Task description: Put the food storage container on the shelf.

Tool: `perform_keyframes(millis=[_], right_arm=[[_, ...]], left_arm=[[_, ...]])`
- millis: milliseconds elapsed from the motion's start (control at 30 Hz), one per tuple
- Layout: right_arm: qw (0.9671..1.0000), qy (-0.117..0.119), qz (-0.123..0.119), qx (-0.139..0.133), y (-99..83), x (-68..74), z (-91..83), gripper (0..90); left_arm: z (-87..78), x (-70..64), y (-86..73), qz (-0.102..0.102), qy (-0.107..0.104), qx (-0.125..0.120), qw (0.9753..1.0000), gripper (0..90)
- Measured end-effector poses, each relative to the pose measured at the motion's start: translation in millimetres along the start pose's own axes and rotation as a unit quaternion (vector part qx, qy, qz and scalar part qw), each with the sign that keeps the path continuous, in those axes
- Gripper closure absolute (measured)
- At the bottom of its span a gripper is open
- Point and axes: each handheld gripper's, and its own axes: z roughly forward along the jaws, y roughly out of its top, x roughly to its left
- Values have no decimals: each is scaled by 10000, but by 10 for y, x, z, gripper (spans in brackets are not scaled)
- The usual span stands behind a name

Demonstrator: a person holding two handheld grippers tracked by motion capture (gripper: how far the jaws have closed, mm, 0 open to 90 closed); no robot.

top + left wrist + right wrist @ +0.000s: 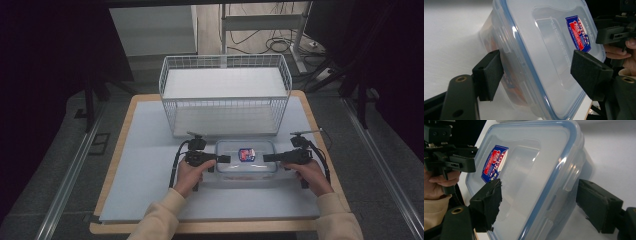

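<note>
From the high view I see my left gripper (223, 159) in the lower middle of the frame, at the left short end of the box (245, 160); its jaws are spread, one above the lid and one beside the wall, not clamped; in the left gripper view the box (544, 55) runs from the upper middle down to the lower right, and my left gripper (536, 75) straddles its near edge, the left pad just touching the side wall by a latch, the right pad standing a little off the lid; the box has a clear body, a blue seal line round the lid and a red and blue label (578, 33) at the upper right; moving right in the high view, the box lies on the white mat (145, 165) just in front of the wire basket (225, 95), which sits in the upper middle; at the box's right end is my right gripper (265, 158), also open; in the right gripper view it (537, 202) brackets the box (531, 177) with both pads apart from it, the label (494, 163) at the upper left and the other gripper beyond it at the left edge.
</note>
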Motion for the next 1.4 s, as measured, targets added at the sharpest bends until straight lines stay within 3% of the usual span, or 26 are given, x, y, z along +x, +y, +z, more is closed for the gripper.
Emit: perform_keyframes(millis=[200,367,567,933,1133,1400], right_arm=[[10000,-23,44,-6,-10,14,-75,319],[9997,134,191,-88,-28,-29,-109,372],[9998,113,104,-121,-49,11,-147,396],[9995,268,-92,-169,-117,19,-231,456],[9993,229,-216,-193,-139,44,-246,461],[9990,222,-314,-239,-176,71,-266,470]], left_arm=[[-2,-4,-16,7,1,-53,10000,270],[-15,-25,-41,4,-27,-175,9998,286],[-65,-45,-71,184,0,-169,9997,323],[-138,-11,-133,345,-239,-319,9986,392],[-161,16,-148,349,-361,-349,9981,424],[-192,22,-166,504,-432,-347,9972,447]])
